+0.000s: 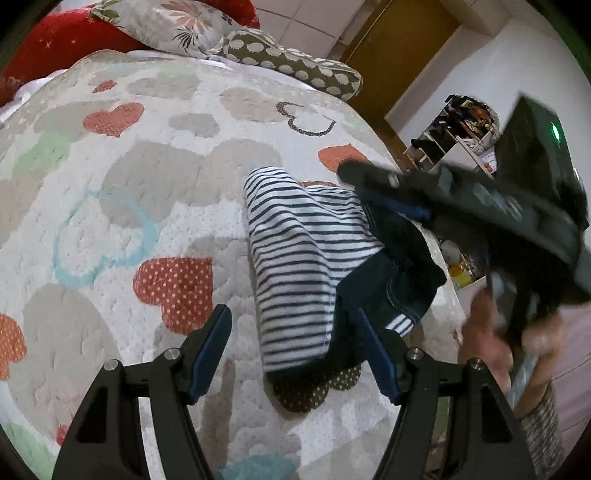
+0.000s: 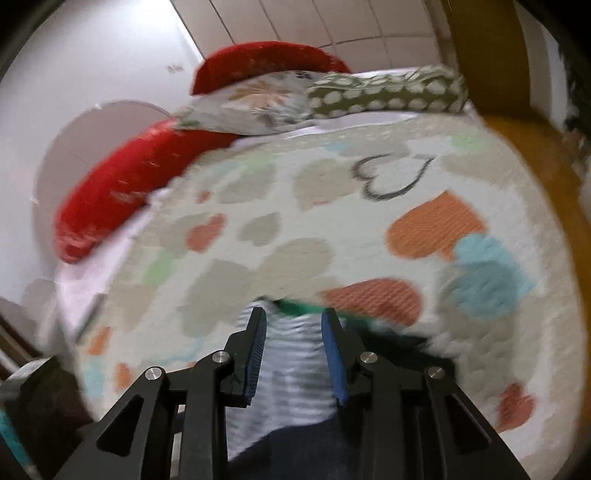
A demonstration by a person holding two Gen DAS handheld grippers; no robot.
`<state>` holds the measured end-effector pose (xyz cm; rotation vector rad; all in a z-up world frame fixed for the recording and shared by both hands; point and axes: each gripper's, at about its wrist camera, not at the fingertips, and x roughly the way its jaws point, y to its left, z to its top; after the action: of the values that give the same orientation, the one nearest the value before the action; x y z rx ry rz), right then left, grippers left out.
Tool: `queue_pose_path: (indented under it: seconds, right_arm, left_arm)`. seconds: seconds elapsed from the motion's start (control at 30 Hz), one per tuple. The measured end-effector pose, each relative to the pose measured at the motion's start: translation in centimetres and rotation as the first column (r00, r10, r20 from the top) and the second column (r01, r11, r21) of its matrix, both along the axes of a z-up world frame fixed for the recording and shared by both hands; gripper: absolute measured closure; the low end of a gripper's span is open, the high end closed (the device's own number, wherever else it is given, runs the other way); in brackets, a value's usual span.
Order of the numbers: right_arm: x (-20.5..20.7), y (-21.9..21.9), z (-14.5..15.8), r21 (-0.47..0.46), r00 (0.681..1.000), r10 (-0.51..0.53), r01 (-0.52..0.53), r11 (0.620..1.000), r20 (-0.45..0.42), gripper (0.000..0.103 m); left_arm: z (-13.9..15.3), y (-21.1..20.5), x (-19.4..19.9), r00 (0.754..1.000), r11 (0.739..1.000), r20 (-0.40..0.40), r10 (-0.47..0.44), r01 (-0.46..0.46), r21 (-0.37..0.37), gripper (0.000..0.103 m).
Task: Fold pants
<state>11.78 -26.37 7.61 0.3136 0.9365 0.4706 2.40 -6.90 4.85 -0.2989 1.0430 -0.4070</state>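
The navy-and-white striped pants (image 1: 295, 258) lie lengthwise near the heart-patterned quilt's (image 1: 110, 184) right edge; left gripper (image 1: 295, 354) wide open, empty; right gripper (image 2: 293, 354), blurred, seemingly open astride them.

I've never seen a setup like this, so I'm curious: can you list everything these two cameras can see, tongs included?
Pants: one, white and navy striped with dark navy parts, lying on the bedspread.
Bedspread: one, cream with hearts in orange, grey, blue and green, covering the bed.
Red cushions: two, by the head of the bed.
Floral pillow: one, grey and peach, at the head.
Spotted pillow: one, olive with pale spots, beside it.
Shelf: one, white, cluttered, by the wall.
Door: one, brown.
Left tongs: black with blue pads, open, over the pants.
Right tongs: same colours, open, straddling the pants.
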Motion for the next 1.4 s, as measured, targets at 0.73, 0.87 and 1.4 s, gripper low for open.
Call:
queue_pose_path:
  seconds: [0.73, 0.87, 1.4]
  right_arm:
    - [-4.2, -13.1, -6.7, 0.329, 0.930, -0.307, 0.360, 0.873, -0.202, 0.025]
    - [-3.7, -11.7, -8.0, 0.361, 0.945, -0.261, 0.317, 0.877, -0.197, 0.030]
    - [2.7, -4.0, -4.5, 0.362, 0.978, -0.141, 0.189, 0.913, -0.156, 0.066]
  left_arm:
    - [-2.1, -0.7, 6.3, 0.988, 0.992, -0.135, -0.074, 0.059, -0.115, 0.020]
    - [-3.6, -3.0, 7.0, 0.976, 0.988, -0.173, -0.130, 0.112, -0.110, 0.014]
    - [-1.3, 3.9, 13.6, 0.992, 0.998, -0.121, 0.037, -0.043, -0.049, 0.055]
